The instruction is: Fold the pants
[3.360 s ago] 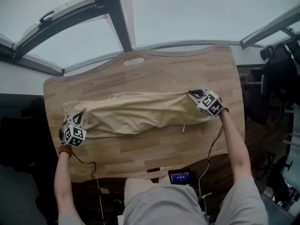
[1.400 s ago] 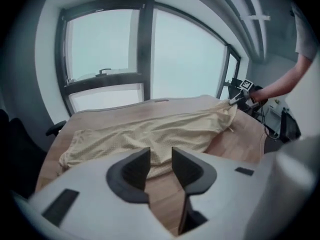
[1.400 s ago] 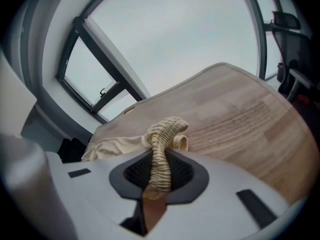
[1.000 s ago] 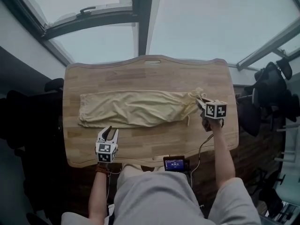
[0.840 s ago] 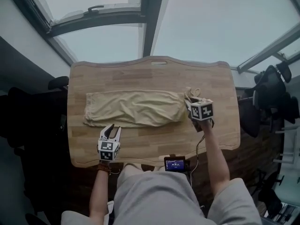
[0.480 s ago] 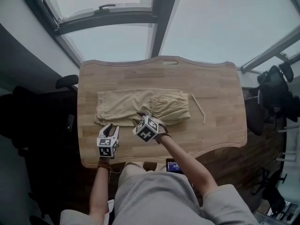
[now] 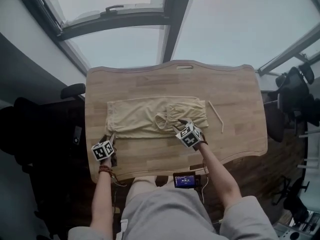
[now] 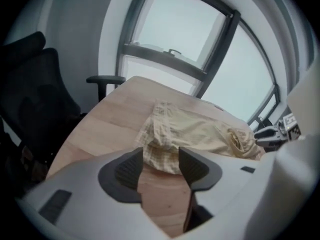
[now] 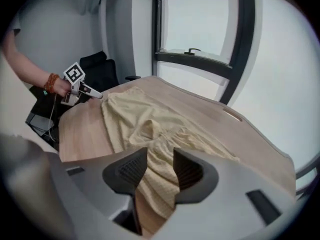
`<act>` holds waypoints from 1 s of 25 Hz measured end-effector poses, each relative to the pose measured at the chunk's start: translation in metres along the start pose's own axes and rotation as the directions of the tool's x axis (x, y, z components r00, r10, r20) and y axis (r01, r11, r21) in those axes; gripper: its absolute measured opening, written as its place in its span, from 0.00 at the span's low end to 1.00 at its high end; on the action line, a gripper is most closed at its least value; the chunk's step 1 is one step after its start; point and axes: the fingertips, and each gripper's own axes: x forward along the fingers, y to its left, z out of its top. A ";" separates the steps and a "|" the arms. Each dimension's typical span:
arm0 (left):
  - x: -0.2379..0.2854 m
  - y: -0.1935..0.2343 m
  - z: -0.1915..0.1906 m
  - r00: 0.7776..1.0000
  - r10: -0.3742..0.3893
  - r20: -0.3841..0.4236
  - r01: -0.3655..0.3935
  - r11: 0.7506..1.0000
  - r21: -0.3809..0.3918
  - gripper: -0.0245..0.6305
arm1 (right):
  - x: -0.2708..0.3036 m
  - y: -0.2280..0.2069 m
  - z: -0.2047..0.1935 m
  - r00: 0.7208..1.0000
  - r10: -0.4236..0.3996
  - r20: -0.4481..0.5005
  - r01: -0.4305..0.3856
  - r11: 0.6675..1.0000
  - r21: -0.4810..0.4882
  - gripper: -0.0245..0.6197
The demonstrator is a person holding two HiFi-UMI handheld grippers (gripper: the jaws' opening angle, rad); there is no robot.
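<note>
The left gripper angles down at the near corner of the pants; the right gripper angles down mid-edge; both jaws just opening, cloth loose between them. Pants lie doubled over, pretty rumpled.

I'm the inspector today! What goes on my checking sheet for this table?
Surface: wooden table, slot at far edge.
Job's things: yellow pants flat mid-table, one end folded over.
Clutter: thin pale cord right of pants; small screen device at near edge.
Grippers: left gripper and right gripper open, jaws just been opening, pants edge between each pair, unpinched.
Cables: thin cable from right gripper toward device.
Surroundings: black chairs, big windows.
</note>
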 end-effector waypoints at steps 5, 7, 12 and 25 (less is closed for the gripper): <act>0.011 0.013 0.016 0.998 0.010 0.063 0.007 0.965 -0.263 0.43 | 0.047 -0.020 -0.001 0.999 0.030 -0.016 -0.027 0.988 0.154 0.29; 0.018 0.013 0.015 0.998 0.008 0.058 0.011 0.946 -0.325 0.44 | 0.070 0.001 -0.002 0.994 0.096 -0.055 -0.084 0.979 0.184 0.30; 0.035 -0.001 0.008 1.000 -0.029 0.001 0.028 0.934 -0.357 0.46 | 0.068 0.027 0.010 0.996 0.079 -0.030 -0.077 0.994 0.078 0.33; 0.037 0.016 0.013 0.993 0.108 0.039 -0.065 0.808 -0.586 0.51 | 0.094 0.028 0.045 0.993 -0.045 -0.112 0.094 0.870 0.483 0.61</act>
